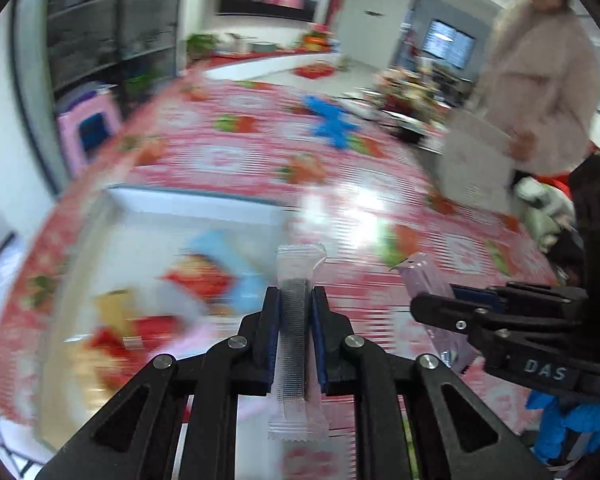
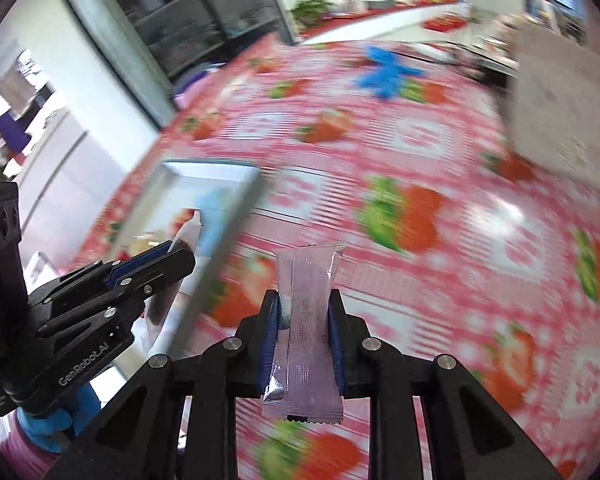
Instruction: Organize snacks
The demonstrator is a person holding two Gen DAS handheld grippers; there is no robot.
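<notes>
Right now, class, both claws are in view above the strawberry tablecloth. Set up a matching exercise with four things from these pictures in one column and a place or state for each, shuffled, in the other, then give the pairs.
Things:
1. clear snack stick
2. pink snack stick
3. blue star-shaped item
4. clear tray

Places or states:
A. lying far back on the tablecloth
B. clamped in the right claw
C. holding blurred snack packets
D. clamped in the left claw

Pairs: 1-D, 2-B, 3-A, 4-C

"DAS" in white on the black plastic right tongs (image 1: 432, 308) body. "GenRobot.AI" in white on the black plastic left tongs (image 2: 180, 258) body. Snack wrappers: nothing legible.
</notes>
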